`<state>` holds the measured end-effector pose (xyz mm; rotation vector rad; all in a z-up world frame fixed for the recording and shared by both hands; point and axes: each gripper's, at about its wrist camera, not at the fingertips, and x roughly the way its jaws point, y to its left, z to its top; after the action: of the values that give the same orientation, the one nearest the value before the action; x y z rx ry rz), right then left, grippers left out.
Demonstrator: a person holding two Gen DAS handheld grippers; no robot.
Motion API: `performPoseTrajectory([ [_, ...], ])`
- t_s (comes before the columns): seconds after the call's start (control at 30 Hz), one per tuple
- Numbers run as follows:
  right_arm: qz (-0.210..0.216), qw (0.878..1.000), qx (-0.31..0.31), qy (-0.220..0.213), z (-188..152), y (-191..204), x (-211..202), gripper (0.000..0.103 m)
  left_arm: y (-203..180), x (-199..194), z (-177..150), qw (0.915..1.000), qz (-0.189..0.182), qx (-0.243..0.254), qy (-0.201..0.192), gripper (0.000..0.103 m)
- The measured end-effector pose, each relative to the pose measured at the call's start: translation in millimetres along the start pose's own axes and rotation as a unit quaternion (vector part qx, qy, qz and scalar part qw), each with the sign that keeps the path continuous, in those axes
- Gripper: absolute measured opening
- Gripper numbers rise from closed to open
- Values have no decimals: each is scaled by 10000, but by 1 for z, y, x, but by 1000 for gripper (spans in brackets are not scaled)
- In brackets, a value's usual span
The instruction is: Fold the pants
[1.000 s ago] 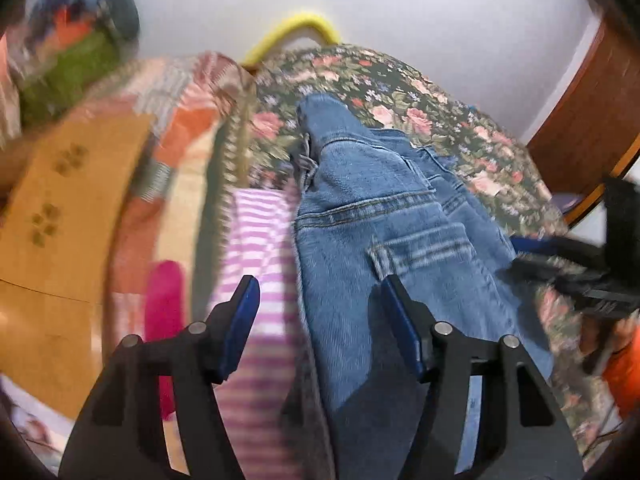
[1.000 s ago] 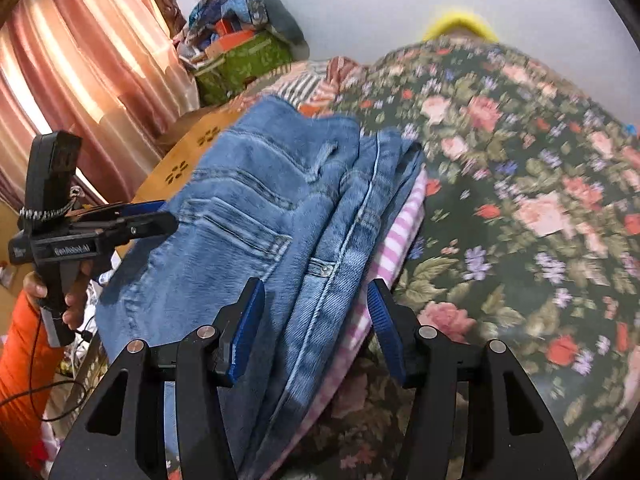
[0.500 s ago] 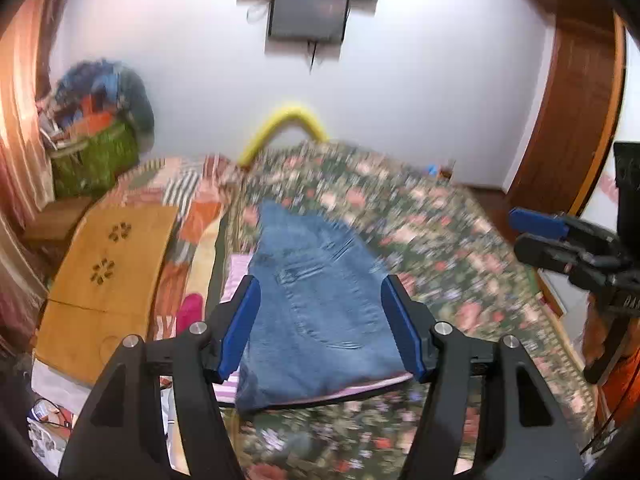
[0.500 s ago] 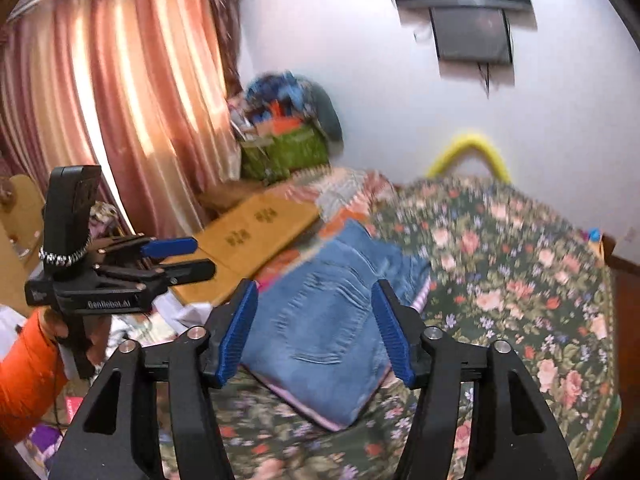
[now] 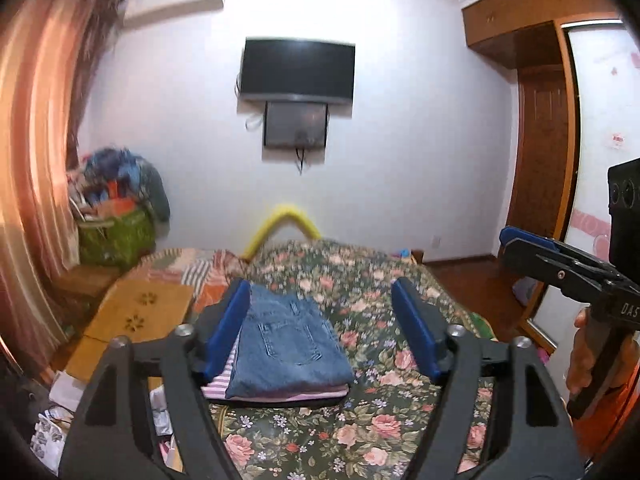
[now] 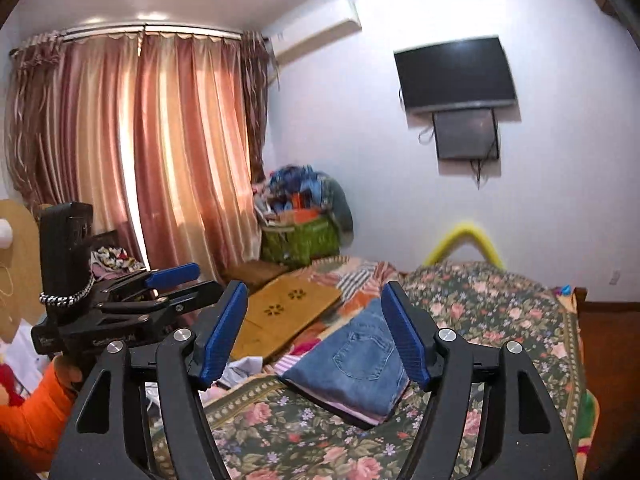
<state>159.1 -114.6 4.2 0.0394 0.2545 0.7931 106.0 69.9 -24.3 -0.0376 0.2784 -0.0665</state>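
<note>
The blue jeans (image 5: 284, 348) lie folded in a neat rectangle on top of a pink striped garment (image 5: 224, 376) on the floral bed (image 5: 360, 432). They also show in the right wrist view (image 6: 356, 364). My left gripper (image 5: 324, 336) is open and empty, held well back from and above the jeans. My right gripper (image 6: 312, 336) is open and empty, also held back from the bed. In the left wrist view the right gripper (image 5: 560, 268) shows at the right edge. In the right wrist view the left gripper (image 6: 132, 300) shows at the left.
A wooden board (image 5: 140, 316) lies left of the jeans on a patchwork quilt (image 5: 192, 264). A green basket of clothes (image 5: 116, 236) stands by the curtain (image 5: 36, 160). A TV (image 5: 296, 70) hangs on the far wall. A wardrobe (image 5: 540, 160) stands at the right.
Both grippers have pulled far back and up from the folded jeans, from close over the denim to a wide view of the room. The jeans stay folded on the bed.
</note>
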Motion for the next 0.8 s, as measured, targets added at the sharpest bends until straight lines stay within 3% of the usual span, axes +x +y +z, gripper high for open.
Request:
performPoseTrajectory([
  [0.3, -235, 9988, -62, -432, -15, 22, -39, 86, -27, -78, -12, 9963, 403, 51, -751, 101],
  [0.5, -553, 9967, -168, -576, -25, 34, -46, 99, -31, -99, -21, 9946, 503, -49, -902, 103],
  [0.8, -791, 9938, -164, -767, -32, 40, -55, 103, -30, -102, -30, 9937, 574, -19, -963, 103],
])
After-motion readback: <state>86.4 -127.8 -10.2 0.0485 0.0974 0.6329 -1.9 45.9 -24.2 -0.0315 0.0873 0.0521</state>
